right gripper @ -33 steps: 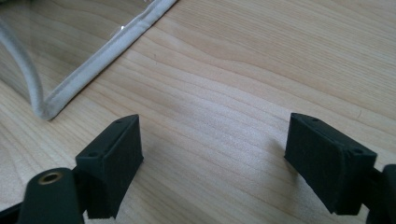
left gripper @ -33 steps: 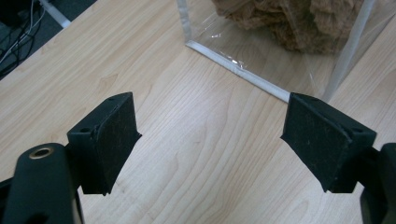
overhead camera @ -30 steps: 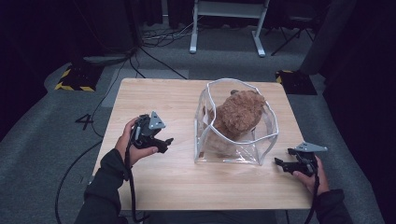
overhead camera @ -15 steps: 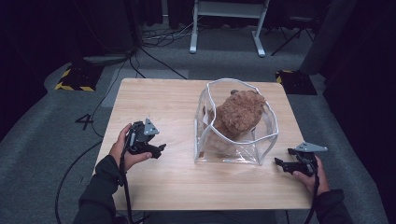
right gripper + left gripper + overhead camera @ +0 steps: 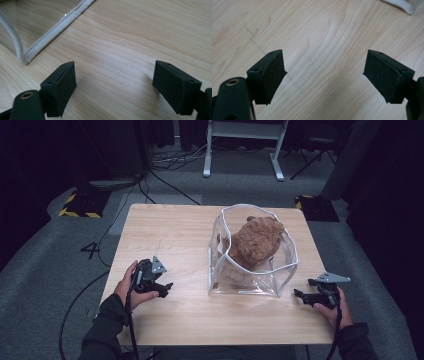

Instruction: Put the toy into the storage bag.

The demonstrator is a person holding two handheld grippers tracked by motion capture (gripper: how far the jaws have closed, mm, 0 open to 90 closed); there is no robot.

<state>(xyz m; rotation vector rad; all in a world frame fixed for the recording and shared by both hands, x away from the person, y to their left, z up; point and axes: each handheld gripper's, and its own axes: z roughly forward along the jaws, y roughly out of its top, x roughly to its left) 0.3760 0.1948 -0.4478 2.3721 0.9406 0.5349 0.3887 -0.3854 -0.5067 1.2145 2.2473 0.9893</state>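
- Clear plastic bag [image 5: 252,270], one, stands upright at the table [image 5: 175,230]'s right half; we count one brown plush toy [image 5: 255,242] inside it.
- We see the left gripper [image 5: 162,287] wide open, empty, well apart from the bag.
- We see the right gripper [image 5: 305,296] wide open, empty, near the bag's corner.

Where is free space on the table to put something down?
The back-left part of the table, between its far edge and the left gripper, is bare, as is the front strip between both grippers. The right side is crowded by the clear bag holding the brown plush toy.
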